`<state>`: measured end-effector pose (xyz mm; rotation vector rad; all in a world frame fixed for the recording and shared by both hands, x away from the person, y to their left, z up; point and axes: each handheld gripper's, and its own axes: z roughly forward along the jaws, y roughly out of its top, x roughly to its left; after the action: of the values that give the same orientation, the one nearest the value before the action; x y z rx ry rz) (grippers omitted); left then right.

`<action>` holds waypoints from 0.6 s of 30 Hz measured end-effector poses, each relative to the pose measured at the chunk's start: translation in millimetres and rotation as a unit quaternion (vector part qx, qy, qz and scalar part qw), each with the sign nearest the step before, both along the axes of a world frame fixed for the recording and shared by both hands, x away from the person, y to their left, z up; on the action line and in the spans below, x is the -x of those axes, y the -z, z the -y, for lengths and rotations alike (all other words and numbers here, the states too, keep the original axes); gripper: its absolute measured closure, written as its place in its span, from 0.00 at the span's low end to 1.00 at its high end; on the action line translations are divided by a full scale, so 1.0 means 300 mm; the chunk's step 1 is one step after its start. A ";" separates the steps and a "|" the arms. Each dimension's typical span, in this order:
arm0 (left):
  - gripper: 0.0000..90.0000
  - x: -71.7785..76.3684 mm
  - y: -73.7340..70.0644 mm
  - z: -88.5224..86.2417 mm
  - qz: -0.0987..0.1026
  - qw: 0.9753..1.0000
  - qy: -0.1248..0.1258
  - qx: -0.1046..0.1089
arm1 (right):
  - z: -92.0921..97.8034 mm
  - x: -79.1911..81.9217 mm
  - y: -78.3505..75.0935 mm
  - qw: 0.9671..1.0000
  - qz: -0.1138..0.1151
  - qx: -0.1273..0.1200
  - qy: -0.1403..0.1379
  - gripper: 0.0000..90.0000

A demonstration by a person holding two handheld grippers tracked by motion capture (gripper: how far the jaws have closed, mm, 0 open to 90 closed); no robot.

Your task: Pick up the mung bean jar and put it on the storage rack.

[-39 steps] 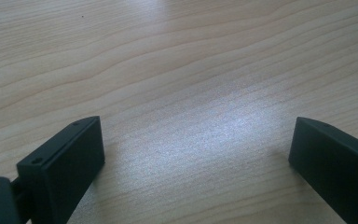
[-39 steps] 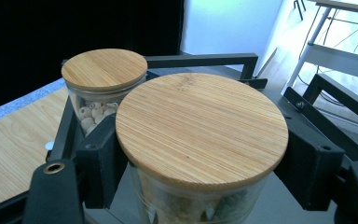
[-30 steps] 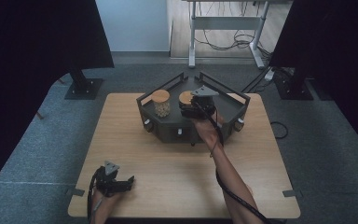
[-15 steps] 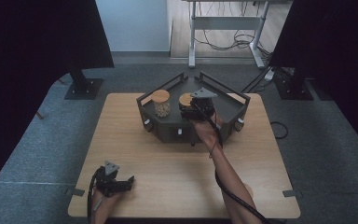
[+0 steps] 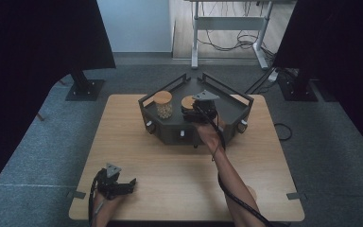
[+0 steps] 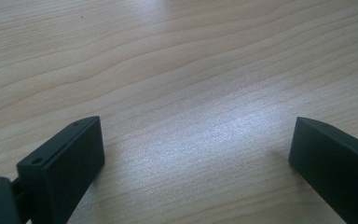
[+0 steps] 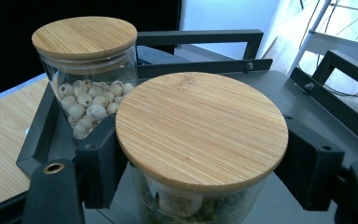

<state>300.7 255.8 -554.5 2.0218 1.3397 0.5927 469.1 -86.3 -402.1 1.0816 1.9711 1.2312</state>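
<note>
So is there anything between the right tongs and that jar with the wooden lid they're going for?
Nothing visible. The right tongs already straddle the glass jar with the round bamboo lid, one jaw on each side. The second bamboo-lidded jar of pale balls stands behind it.

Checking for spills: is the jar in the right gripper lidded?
Lidded: a bamboo lid sits flat on the jar between the right gripper's jaws.

Right gripper at a wood-lidded jar on the dark tray; second jar beside it. Left gripper rests on the worktop near its front edge.
</note>
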 end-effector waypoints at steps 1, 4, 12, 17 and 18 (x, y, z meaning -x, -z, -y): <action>0.03 0.000 0.000 0.000 0.000 1.000 0.000 0.000 | 0.001 0.000 0.000 1.000 -0.001 -0.001 0.000 0.27; 0.03 0.000 0.000 0.000 0.000 1.000 0.000 0.000 | 0.005 -0.002 0.001 1.000 -0.004 -0.004 0.000 0.27; 0.03 0.000 0.000 0.000 0.000 1.000 0.000 0.000 | 0.015 -0.007 0.001 1.000 -0.014 -0.005 -0.001 0.25; 0.03 0.000 0.000 0.000 0.000 1.000 0.000 0.000 | 0.009 -0.006 -0.004 1.000 -0.007 0.010 -0.008 0.16; 0.03 0.000 0.000 0.000 0.000 1.000 0.000 0.000 | 0.008 -0.006 -0.005 1.000 -0.004 0.012 -0.007 0.14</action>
<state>300.7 255.8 -554.5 2.0220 1.3392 0.5929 470.8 -88.8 -400.8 1.0637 1.9982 1.2100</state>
